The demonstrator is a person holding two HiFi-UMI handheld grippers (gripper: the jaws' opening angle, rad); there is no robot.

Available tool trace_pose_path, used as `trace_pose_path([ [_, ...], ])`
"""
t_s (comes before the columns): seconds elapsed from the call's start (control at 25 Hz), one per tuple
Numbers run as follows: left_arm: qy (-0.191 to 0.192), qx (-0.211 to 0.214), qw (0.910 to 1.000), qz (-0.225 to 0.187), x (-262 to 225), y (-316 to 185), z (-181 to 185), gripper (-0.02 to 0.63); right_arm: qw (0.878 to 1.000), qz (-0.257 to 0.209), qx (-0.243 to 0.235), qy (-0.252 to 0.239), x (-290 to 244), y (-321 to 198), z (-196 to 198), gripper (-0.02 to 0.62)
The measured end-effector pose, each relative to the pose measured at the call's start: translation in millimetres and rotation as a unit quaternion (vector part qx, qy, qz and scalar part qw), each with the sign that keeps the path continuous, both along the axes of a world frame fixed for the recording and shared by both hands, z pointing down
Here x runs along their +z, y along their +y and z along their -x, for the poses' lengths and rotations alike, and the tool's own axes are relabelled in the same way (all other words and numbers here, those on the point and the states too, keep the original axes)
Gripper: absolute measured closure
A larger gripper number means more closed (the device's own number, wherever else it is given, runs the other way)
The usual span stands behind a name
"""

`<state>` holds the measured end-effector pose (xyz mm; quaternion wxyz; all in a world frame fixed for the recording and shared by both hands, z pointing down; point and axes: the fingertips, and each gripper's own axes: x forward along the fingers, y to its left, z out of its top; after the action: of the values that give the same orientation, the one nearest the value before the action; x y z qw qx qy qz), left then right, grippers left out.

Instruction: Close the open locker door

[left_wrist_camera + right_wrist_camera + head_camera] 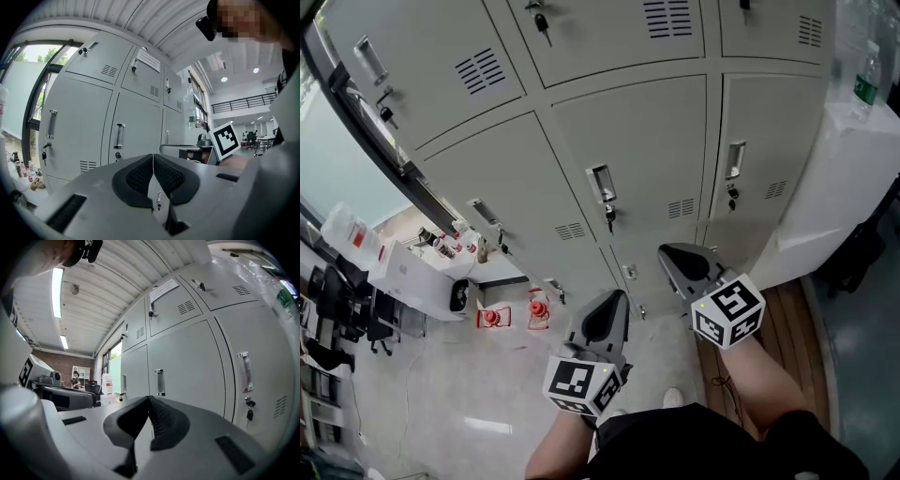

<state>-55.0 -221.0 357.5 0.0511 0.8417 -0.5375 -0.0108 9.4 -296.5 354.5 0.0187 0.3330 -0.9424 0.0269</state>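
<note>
Left tongs (pixel 610 307), right tongs (pixel 674 257) side by side before lockers (pixel 623 155); bottle (pixel 865 82) on cabinet (pixel 848 197) right of lockers

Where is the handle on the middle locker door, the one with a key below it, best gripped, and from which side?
Probably the middle of the handle, straight from the front, pinching across its width. It is a narrow upright bar, so its long sides suit a pinch; stay above the key.

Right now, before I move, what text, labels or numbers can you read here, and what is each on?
No text reads clearly.
Paper notice on an upper locker door: print too blurred to read.
Green label on the bottle: too small to read.
Left marker cube and right marker cube: square patterns only, no letters.
</note>
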Motion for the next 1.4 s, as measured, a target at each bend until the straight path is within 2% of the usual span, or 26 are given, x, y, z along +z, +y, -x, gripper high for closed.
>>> trace_pose_path([
  [0.4,0.004,0.032,0.9995,0.007,6,37,35,0.586,1.000,-0.002,0.015,0.006,5,64,33,0.541],
  [0.72,0.018,0.071,0.9973,0.006,9,76,57,0.586,0.998,0.003,0.055,0.016,9,114,52,0.541],
  [1.08,0.033,0.103,0.9941,0.012,21,107,74,0.586,0.995,0.007,0.092,0.025,17,157,62,0.541],
  [1.4,0.029,0.121,0.9923,0.003,16,128,75,0.586,0.994,0.004,0.110,0.022,15,182,63,0.541],
])
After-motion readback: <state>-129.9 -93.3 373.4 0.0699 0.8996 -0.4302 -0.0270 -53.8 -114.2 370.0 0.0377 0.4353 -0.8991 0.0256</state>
